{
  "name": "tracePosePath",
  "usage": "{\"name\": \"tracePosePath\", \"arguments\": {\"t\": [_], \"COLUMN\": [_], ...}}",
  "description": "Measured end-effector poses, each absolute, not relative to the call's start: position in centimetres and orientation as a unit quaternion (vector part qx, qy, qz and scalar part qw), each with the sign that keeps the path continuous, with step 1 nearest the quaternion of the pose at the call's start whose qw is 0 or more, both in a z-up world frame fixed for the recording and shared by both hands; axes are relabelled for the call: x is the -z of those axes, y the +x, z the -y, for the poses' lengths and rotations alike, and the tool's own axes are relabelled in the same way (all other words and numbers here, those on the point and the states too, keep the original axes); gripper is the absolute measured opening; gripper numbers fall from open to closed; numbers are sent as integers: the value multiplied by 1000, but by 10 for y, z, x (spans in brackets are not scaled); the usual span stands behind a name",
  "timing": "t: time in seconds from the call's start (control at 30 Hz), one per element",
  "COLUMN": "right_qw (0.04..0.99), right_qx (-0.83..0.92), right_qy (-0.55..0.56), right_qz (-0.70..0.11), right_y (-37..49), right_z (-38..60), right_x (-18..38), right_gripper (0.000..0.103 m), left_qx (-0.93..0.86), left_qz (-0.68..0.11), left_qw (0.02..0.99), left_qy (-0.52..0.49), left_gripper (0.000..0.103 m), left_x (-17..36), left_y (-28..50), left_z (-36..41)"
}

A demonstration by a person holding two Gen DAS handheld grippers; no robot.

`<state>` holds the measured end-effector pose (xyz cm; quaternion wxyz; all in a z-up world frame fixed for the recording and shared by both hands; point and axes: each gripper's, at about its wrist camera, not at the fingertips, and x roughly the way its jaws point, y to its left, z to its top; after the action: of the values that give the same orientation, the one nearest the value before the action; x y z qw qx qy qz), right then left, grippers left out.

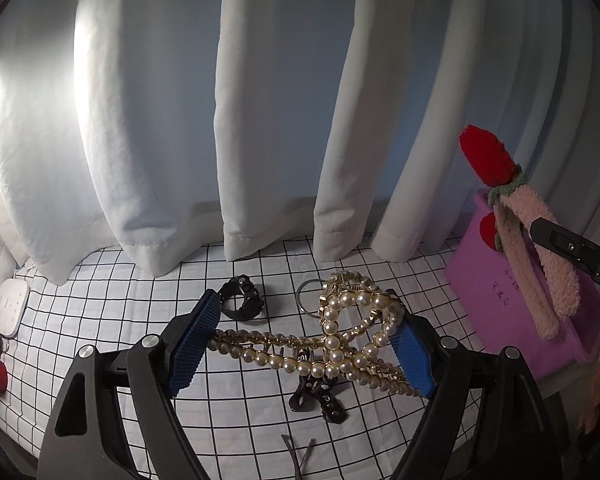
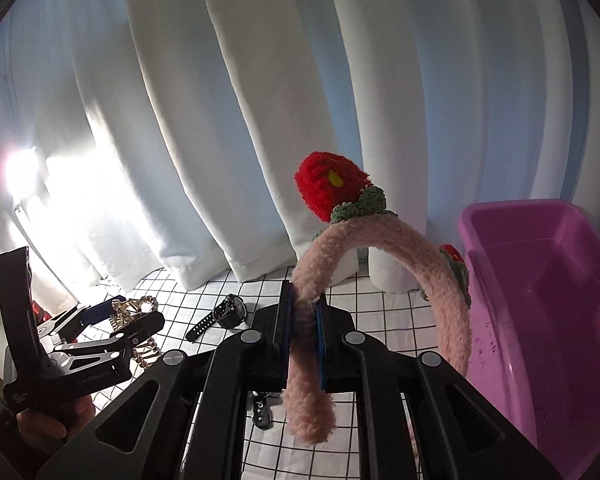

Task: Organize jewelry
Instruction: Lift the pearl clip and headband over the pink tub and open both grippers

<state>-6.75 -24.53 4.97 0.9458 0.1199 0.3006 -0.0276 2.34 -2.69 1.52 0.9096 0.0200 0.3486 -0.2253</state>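
pink headband (image 2: 380, 240), clamped in my right gripper (image 2: 305, 336), hangs beside the purple bin (image 2: 548, 280); i should release over it. left gripper (image 1: 300, 344) holds the pearl clip (image 1: 340, 332).

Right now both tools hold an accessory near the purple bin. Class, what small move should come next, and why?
Probably carry the right tool a little rightward over the purple bin and open it there. It is clamped on one end of the pink headband, which hangs just beside the bin's open, seemingly empty interior. The left tool can follow with its pearl hair clip.
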Motion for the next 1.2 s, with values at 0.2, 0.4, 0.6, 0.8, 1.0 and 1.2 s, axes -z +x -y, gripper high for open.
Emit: {"name": "tracePosePath", "arguments": {"t": [0.2, 0.4, 0.6, 0.8, 1.0, 1.2], "right_qw": [955, 956, 947, 934, 921, 912], "right_qx": [64, 111, 149, 163, 162, 153], "right_qy": [128, 135, 160, 199, 233, 245], "right_qz": [-260, -235, -235, -248, -268, -291], "right_y": [-101, -141, -181, -203, -205, -197], "right_z": [282, 325, 378, 424, 460, 483], "right_x": [-78, -95, -91, -66, -33, -7], "right_gripper": [13, 14, 14, 14, 14, 14], "left_qx": [273, 332, 385, 416, 424, 410], "left_qz": [-324, -306, -297, -304, -329, -353], "left_qw": [906, 891, 872, 854, 839, 834], "left_qy": [29, 38, 53, 74, 90, 113], "left_gripper": [79, 79, 79, 79, 79, 79], "left_x": [-43, -64, -72, -67, -50, -28], "left_y": [14, -1, -18, -30, -36, -31], "left_z": [78, 142, 211, 276, 335, 370]}}
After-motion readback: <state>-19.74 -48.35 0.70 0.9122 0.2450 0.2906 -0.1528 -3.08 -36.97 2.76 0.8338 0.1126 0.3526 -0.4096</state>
